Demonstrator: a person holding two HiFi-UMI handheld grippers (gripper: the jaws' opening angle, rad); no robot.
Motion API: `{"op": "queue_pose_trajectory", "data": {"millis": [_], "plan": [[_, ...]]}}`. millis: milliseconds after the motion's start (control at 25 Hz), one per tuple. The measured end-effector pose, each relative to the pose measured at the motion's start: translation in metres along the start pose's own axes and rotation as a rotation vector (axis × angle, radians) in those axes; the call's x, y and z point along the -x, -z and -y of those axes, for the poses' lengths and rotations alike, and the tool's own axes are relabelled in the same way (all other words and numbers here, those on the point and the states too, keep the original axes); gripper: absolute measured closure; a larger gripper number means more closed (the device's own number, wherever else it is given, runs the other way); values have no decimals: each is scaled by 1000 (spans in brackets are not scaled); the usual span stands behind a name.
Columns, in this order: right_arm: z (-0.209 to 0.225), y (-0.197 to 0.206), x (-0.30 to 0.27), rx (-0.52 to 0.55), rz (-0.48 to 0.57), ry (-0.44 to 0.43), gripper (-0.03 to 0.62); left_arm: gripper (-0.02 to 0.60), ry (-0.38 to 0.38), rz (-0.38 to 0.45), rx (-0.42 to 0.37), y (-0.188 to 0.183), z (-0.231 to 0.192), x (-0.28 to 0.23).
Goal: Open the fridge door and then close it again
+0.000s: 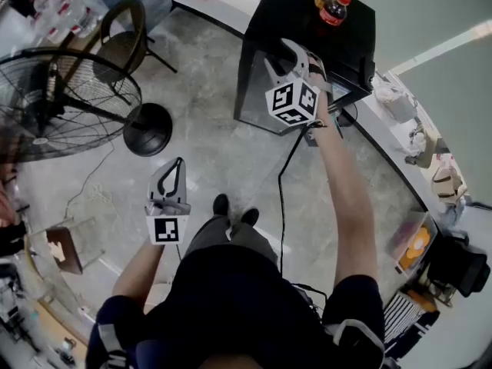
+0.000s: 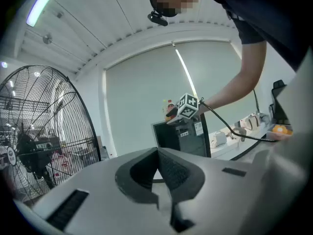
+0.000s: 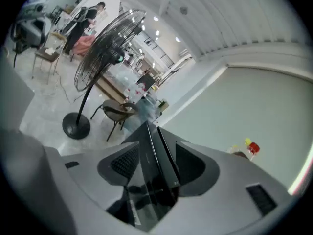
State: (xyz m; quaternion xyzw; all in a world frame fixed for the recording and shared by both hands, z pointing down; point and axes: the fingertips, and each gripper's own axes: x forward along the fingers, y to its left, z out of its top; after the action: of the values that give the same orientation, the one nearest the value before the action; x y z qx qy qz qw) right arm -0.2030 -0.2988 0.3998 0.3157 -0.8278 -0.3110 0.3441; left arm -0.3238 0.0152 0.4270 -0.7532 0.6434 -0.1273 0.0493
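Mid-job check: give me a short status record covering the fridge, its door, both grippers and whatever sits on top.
fridge: black, standing on the floor
right gripper: jaws apart around the top edge of the door; pad contact unclear
door state: shut or slightly ajar, cannot tell
left gripper: shut, empty, held away from the fridge
on top: bottles
nearby: floor fan

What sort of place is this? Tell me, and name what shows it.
Probably a workshop or lab room rather than a home kitchen: a bare concrete floor, a big industrial floor fan, and a small black fridge standing beside a counter of appliances.
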Motion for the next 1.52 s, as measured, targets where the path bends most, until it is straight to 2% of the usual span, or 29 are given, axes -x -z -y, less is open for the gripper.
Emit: {"op": "queue_pose_trajectory", "data": {"millis": [40,80,160,240,320,400,480,520,600,640,720,760,880,1040,1520], "plan": [[3,-3,9,-62,28,5,345,558,17,2,-44,-3,2,-2],[5,-6,18,-119,53,8,346,558,20,8,-45,-5,4,-3],[7,-10,35,-191,91,14,359,558,-8,20,57,-7,6,-5],[7,-12,50,-235,118,23,388,559,-14,29,96,-12,10,-8],[7,-10,64,-297,140,25,389,558,-3,34,83,-16,15,-10],[6,-9,78,-368,160,23,393,558,17,41,34,-21,20,-14],[6,-10,94,-425,186,32,436,558,27,49,28,-25,25,-17],[6,-11,102,-444,200,39,447,558,29,47,35,-26,28,-18],[4,-14,116,-478,224,49,472,558,63,40,-40,-29,35,-22],[2,-14,123,-499,234,53,490,559,68,45,-41,-31,38,-23],[1,-14,137,-544,253,66,519,558,47,73,55,-37,42,-26],[1,-13,145,-563,261,72,526,558,44,83,77,-40,44,-27],[-5,-11,164,-611,278,80,540,559,59,90,70,-45,52,-32],[-9,-3,188,-705,298,107,571,558,60,101,108,-54,60,-38],[-22,19,273,-805,328,250,574,558,87,156,128,-82,84,-41]]}}
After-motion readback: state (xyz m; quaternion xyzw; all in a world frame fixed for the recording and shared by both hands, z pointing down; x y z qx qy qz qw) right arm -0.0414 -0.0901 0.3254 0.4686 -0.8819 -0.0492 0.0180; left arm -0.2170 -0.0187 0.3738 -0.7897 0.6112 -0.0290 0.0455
